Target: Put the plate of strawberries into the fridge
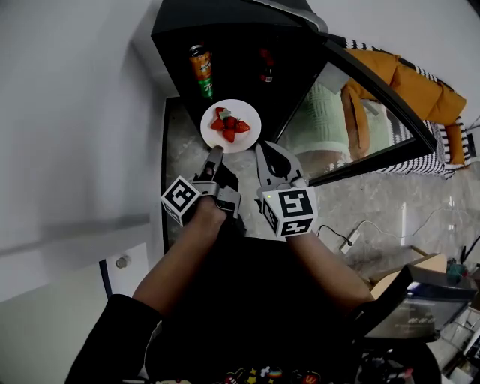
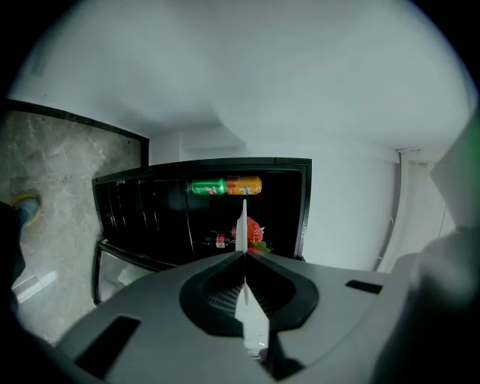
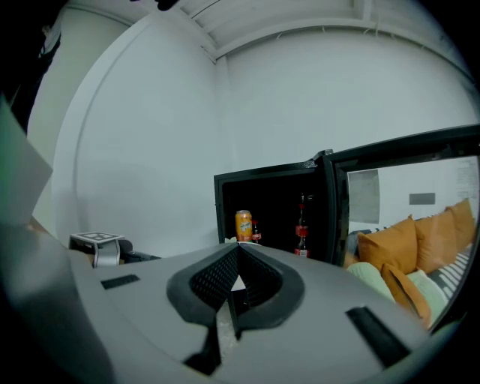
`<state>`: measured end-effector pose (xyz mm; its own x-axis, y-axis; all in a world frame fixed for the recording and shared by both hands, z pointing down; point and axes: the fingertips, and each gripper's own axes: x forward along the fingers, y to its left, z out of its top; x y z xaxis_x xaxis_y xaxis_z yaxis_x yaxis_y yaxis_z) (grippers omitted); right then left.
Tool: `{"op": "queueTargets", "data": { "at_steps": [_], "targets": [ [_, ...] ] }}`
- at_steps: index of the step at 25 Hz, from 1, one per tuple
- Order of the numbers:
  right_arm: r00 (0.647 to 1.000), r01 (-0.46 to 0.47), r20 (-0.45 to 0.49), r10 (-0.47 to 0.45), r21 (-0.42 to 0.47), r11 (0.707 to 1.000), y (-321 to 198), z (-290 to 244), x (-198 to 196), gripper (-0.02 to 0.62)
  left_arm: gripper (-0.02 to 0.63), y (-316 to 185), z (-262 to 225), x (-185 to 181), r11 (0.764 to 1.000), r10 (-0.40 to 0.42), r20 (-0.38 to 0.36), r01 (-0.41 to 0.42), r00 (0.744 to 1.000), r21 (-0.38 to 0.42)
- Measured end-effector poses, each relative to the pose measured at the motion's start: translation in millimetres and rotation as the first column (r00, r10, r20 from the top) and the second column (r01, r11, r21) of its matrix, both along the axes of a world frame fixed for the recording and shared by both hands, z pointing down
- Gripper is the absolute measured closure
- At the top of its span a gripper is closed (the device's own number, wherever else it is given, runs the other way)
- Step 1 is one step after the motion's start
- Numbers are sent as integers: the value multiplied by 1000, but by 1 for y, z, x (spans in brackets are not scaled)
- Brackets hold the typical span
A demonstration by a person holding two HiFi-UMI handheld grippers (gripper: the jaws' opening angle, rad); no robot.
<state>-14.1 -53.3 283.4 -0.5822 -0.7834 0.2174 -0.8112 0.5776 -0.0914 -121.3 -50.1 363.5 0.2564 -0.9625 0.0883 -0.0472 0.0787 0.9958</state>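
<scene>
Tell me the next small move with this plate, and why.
Probably ease the plate forward into the fridge: the left gripper is shut on its rim, the door stands open, and it hangs just outside the opening.

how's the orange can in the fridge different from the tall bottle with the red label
The can is squat, wide and orange with green, while the bottle is taller, slimmer and dark, with a red label and a narrow neck. The can stands at the left of the fridge; the bottle stands further right, nearer the open glass door. Both stand upright inside.
</scene>
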Motion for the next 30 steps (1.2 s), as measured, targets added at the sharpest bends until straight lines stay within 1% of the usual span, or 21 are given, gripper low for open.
{"op": "queueTargets", "data": {
  "at_steps": [6,10,14,17,22,27,30],
  "targets": [
    [999,-39,-20,38,-27,999,-28,-4,-13,591,597,-28,-2,-8,998,50,-28,-51,998,-23],
    [998,-65,-29,63,-42,997,-45,-4,-23,591,597,-46,-5,-14,995,95,-13,-95,995,-26],
    [997,-69,-46,67,-48,996,-58,4,-29,591,597,-65,-7,-12,995,103,-62,-103,993,4],
    [997,-63,-56,59,-70,996,-66,14,-26,591,597,-72,2,-5,994,111,-59,-111,992,-8],
    [999,-40,-37,37,-68,997,-93,23,-23,591,597,-97,14,-1,997,81,-53,-82,995,-6],
    [999,-1,-33,-2,-89,996,-117,40,-21,591,597,-111,29,2,1000,14,-64,-15,998,-18],
    [999,13,-37,-17,-95,995,-129,52,-19,591,597,-118,42,2,999,-12,-56,10,998,-32]
  ]
}}
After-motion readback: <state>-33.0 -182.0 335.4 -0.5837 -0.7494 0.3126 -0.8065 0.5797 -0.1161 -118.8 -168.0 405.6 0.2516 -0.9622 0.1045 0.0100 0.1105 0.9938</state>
